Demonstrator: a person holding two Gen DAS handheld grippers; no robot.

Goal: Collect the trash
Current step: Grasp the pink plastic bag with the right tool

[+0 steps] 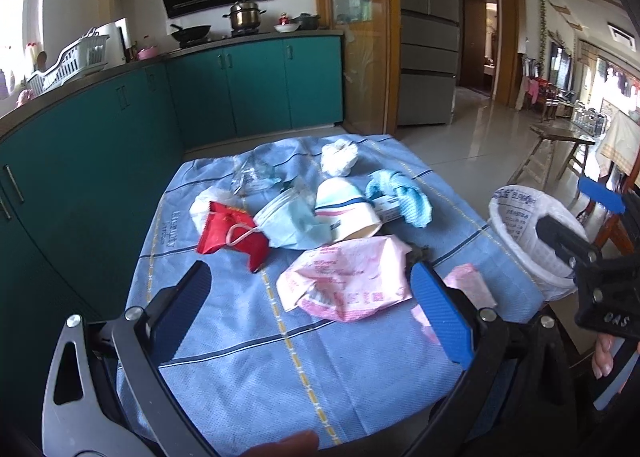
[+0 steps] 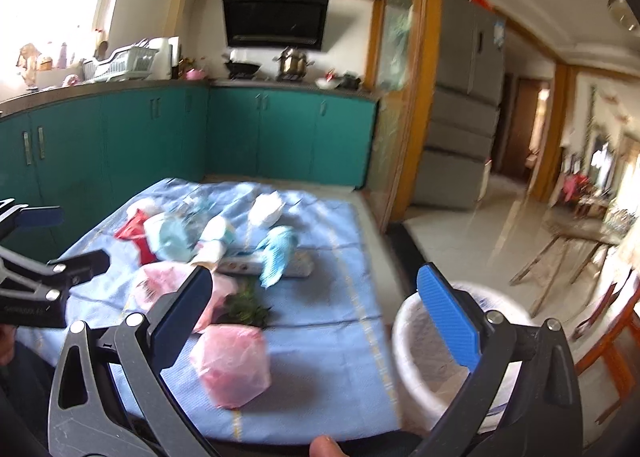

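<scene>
Left gripper hovering low over blue cloth, jaws wide apart, empty; right gripper likewise spread, empty, blurred; crumpled pink wrapper between left fingers, untouched; red packet at 11 o'clock; lined bin at 3 o'clock off the cloth's edge.

The left gripper is a black plastic frame with two flat fingers faced in ribbed blue rubber pads; silver round screw heads sit at its pivots, and a grey metal bracket with a triangular cut-out lies at seven o'clock; the right gripper is built alike, with white lettering, too small to read, at three o'clock in the left view.
</scene>
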